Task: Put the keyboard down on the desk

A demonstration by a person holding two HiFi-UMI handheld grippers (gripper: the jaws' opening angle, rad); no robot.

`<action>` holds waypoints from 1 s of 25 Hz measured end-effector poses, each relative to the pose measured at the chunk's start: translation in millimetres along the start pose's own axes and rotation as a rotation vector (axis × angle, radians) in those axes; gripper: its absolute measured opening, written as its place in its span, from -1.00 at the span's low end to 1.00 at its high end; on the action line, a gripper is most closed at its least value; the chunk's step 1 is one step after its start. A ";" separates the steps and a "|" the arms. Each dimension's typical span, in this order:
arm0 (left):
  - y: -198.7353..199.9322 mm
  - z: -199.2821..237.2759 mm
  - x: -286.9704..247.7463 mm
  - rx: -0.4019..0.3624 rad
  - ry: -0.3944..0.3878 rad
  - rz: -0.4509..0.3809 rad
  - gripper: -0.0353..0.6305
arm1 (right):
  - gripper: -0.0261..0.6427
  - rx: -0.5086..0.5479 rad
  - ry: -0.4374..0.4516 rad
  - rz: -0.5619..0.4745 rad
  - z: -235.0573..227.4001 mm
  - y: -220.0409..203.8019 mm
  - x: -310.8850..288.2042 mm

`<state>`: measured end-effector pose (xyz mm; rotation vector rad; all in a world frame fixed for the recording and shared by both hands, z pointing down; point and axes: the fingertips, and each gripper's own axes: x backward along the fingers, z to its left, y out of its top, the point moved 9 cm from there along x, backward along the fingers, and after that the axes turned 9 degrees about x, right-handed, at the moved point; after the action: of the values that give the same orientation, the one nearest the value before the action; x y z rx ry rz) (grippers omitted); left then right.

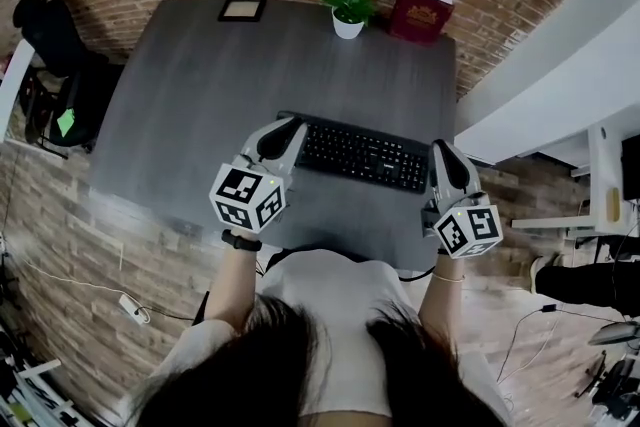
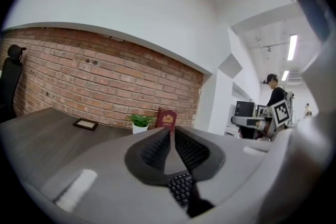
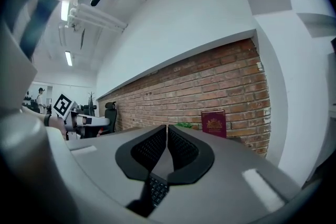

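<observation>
A black keyboard (image 1: 360, 155) lies flat on the dark grey desk (image 1: 190, 105), close to its near edge. My left gripper (image 1: 288, 127) hangs over the keyboard's left end and my right gripper (image 1: 441, 150) over its right end. Both point level toward the brick wall. In the left gripper view the left gripper (image 2: 172, 131) has its jaws together with nothing between them, and a few keys of the keyboard (image 2: 181, 187) show below. The right gripper (image 3: 167, 128) looks the same in the right gripper view, shut and empty, with the keyboard (image 3: 156, 190) beneath it.
At the desk's far edge stand a small potted plant (image 1: 349, 10), a dark red book (image 1: 421, 12) and a picture frame (image 1: 242, 9). A black office chair (image 1: 55, 45) sits to the left. A white partition (image 1: 560, 85) borders the right side. The person stands against the near edge.
</observation>
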<state>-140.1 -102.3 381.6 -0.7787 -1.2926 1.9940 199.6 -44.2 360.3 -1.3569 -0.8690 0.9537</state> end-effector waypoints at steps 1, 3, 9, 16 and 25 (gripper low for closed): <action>0.3 0.3 0.4 -0.002 0.001 0.000 -0.67 | -0.90 0.003 -0.008 -0.002 -0.5 -0.1 1.2; 1.0 0.6 0.9 -0.010 0.001 0.000 -0.72 | -0.92 0.009 -0.022 -0.003 -2.2 -0.5 3.5; 4.0 3.6 -6.9 -0.035 -0.006 0.015 -0.72 | -0.92 0.012 -0.023 0.024 -7.6 -2.1 -1.8; 8.9 9.1 -18.8 -0.053 0.003 0.027 -0.72 | -0.92 0.022 0.011 0.049 -8.8 -3.5 -20.9; 3.7 14.5 -26.5 -0.061 0.016 0.053 -0.72 | -0.92 0.025 0.024 0.057 -6.7 -6.8 -32.2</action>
<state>-135.2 -131.8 386.7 -0.8645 -1.3413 1.9935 193.8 -76.4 368.1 -1.3759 -0.8011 0.9871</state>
